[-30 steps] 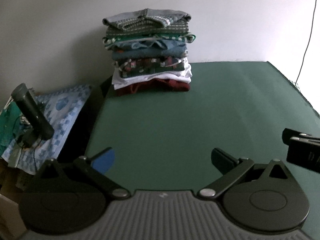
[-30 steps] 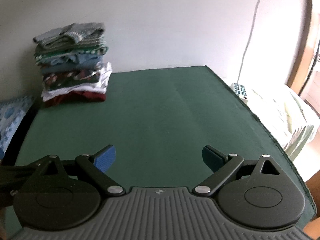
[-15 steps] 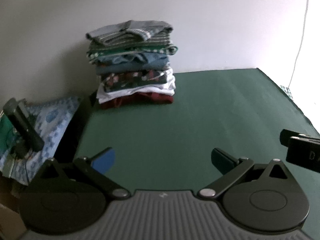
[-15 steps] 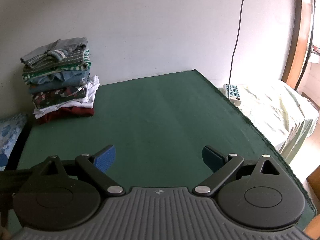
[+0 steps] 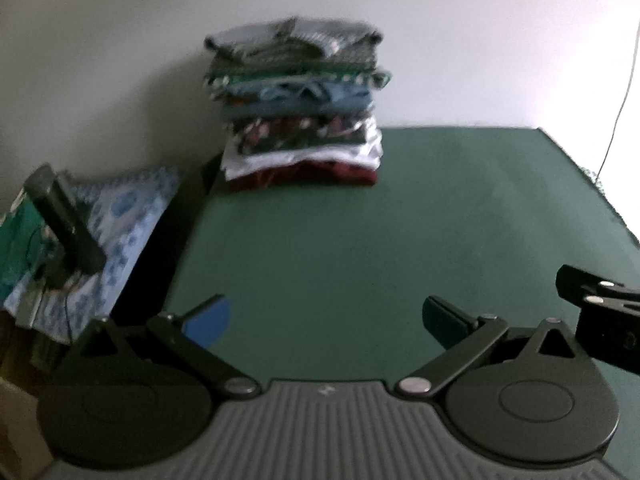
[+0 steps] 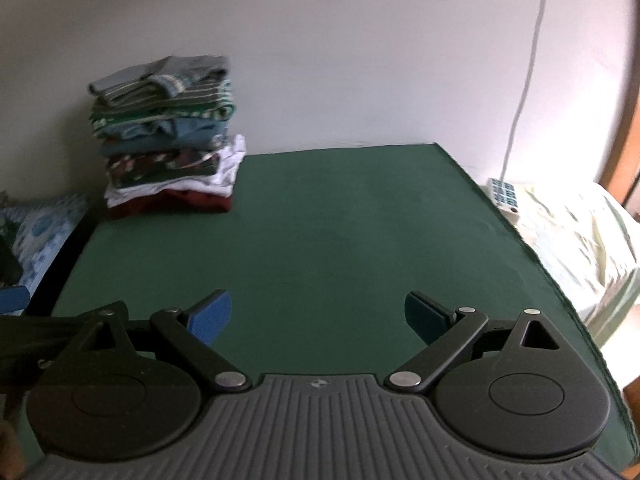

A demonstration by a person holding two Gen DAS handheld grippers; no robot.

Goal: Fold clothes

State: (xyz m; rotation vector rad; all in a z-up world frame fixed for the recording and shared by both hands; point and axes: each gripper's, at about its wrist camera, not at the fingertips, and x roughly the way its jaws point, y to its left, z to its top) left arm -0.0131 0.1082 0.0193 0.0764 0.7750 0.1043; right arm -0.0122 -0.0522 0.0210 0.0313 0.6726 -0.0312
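A stack of folded clothes (image 5: 298, 110) is seen at the far left corner of the green bench (image 5: 360, 240), against the wall. No unfolded garment is seen on the bench. The clothes are judged to be soft and light, without stiffness, so they would sag when lifted. A garment should probably be taken at two corners or at the shoulder seams, one point for each hand. The left hand-held gripper (image 5: 326, 320) is held wide open above the bench; nothing is held or touched by it. The right hand-held gripper (image 6: 318, 312) is likewise spread wide and empty. A patterned cloth (image 5: 120, 224) is seen beside the bench at the left.
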